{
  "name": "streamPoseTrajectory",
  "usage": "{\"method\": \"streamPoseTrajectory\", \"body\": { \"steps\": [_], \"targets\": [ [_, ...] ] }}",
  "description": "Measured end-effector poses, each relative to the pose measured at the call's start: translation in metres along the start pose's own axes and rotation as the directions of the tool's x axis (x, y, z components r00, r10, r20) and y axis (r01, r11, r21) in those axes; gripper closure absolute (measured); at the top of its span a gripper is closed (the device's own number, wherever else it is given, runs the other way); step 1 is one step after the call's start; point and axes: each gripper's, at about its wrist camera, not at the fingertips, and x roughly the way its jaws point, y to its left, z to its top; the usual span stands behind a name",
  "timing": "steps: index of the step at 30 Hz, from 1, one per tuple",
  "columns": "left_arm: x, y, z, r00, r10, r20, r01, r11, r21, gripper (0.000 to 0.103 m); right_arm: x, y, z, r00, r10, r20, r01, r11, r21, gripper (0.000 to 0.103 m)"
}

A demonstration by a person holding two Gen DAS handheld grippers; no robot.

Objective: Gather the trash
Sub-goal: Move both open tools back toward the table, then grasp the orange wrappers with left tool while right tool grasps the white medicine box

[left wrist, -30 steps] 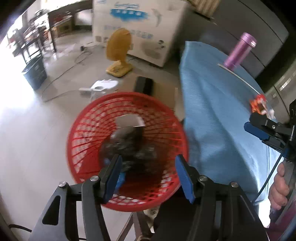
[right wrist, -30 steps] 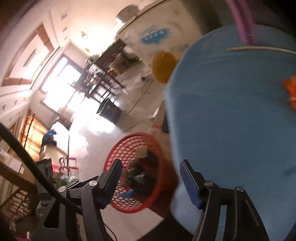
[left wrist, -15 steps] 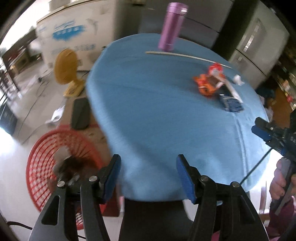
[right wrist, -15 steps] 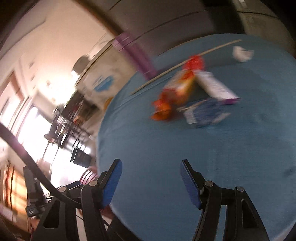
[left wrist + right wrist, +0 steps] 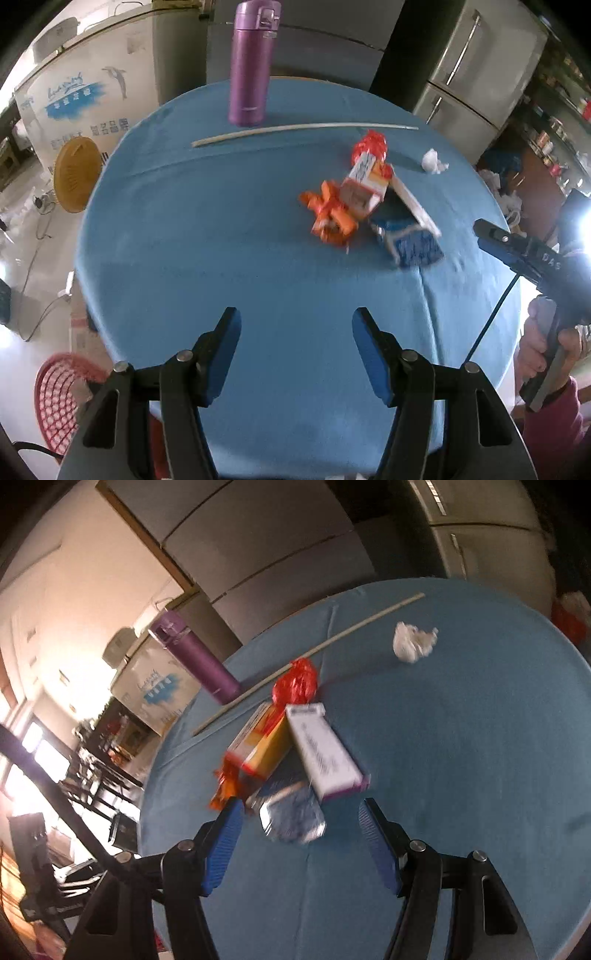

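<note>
A pile of trash lies on the blue table (image 5: 229, 236): an orange wrapper (image 5: 330, 218), a yellow-and-white carton (image 5: 364, 186), a red wrapper (image 5: 369, 144), a white-and-purple box (image 5: 323, 753) and a blue foil packet (image 5: 410, 243). A crumpled white tissue (image 5: 433, 161) lies apart at the far right. My left gripper (image 5: 295, 354) is open and empty over the table's near edge. My right gripper (image 5: 301, 842) is open and empty, just short of the blue foil packet (image 5: 291, 816). The red trash basket (image 5: 61, 398) stands on the floor at the lower left.
A purple flask (image 5: 249, 64) stands at the table's far side, with a long pale stick (image 5: 303, 129) lying in front of it. A yellow fan (image 5: 75, 173) and a white printed box (image 5: 85, 99) are on the floor to the left. Grey refrigerators (image 5: 476, 74) stand behind.
Both grippers have swung from over the red basket up to the table top. The trash pile has come into view, and the right gripper is now close to the blue packet.
</note>
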Motion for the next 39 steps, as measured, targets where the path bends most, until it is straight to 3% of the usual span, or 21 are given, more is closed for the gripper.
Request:
{"method": "streamPoseTrajectory", "body": {
  "steps": [7, 13, 15, 16, 19, 22, 24, 31, 36, 39],
  "targets": [
    [0.057, -0.018, 0.055, 0.995, -0.078, -0.056, 0.078, 0.997, -0.009, 0.039, 0.069, -0.011, 0.045, 0.987, 0.006, -0.159, -0.021, 0.996, -0.092, 0.035],
    [0.099, -0.026, 0.084, 0.988, -0.104, -0.116, 0.103, 0.995, -0.010, 0.039, 0.113, -0.012, 0.055, 0.963, 0.017, -0.269, -0.059, 0.987, -0.147, 0.035],
    [0.114, -0.026, 0.089, 0.985, -0.103, -0.139, 0.103, 0.995, -0.010, 0.039, 0.121, -0.010, 0.055, 0.958, 0.008, -0.286, -0.058, 0.984, -0.167, 0.043],
    [0.117, -0.026, 0.090, 0.984, -0.103, -0.146, 0.103, 0.995, -0.010, 0.039, 0.123, -0.008, 0.055, 0.962, -0.011, -0.274, -0.043, 0.980, -0.193, 0.051],
    [0.131, -0.028, 0.089, 0.981, -0.103, -0.166, 0.104, 0.995, -0.001, 0.040, 0.125, -0.004, 0.053, 0.964, -0.026, -0.264, -0.034, 0.975, -0.219, 0.055],
    [0.131, -0.032, 0.088, 0.987, -0.074, -0.141, 0.083, 0.995, 0.054, 0.064, 0.122, -0.003, 0.051, 0.969, -0.042, -0.243, -0.013, 0.975, -0.222, 0.055],
    [0.130, -0.027, 0.086, 0.985, -0.091, -0.143, 0.099, 0.994, 0.044, 0.067, 0.115, -0.004, 0.049, 0.974, -0.044, -0.220, -0.002, 0.979, -0.206, 0.056],
    [0.099, -0.015, 0.070, 0.993, -0.089, -0.084, 0.091, 0.995, 0.026, 0.069, 0.063, -0.003, 0.035, 0.993, -0.007, -0.119, -0.008, 0.992, -0.122, 0.056],
    [0.051, -0.013, 0.052, 1.000, -0.029, -0.005, 0.029, 0.999, 0.037, 0.069, 0.017, 0.010, 0.013, 0.996, 0.071, -0.051, -0.075, 0.994, -0.079, 0.056],
    [0.017, -0.022, 0.041, 0.996, 0.063, 0.069, -0.068, 0.995, 0.077, 0.069, -0.005, 0.022, -0.002, 0.993, 0.115, -0.023, -0.117, 0.991, -0.071, 0.056]
  ]
}}
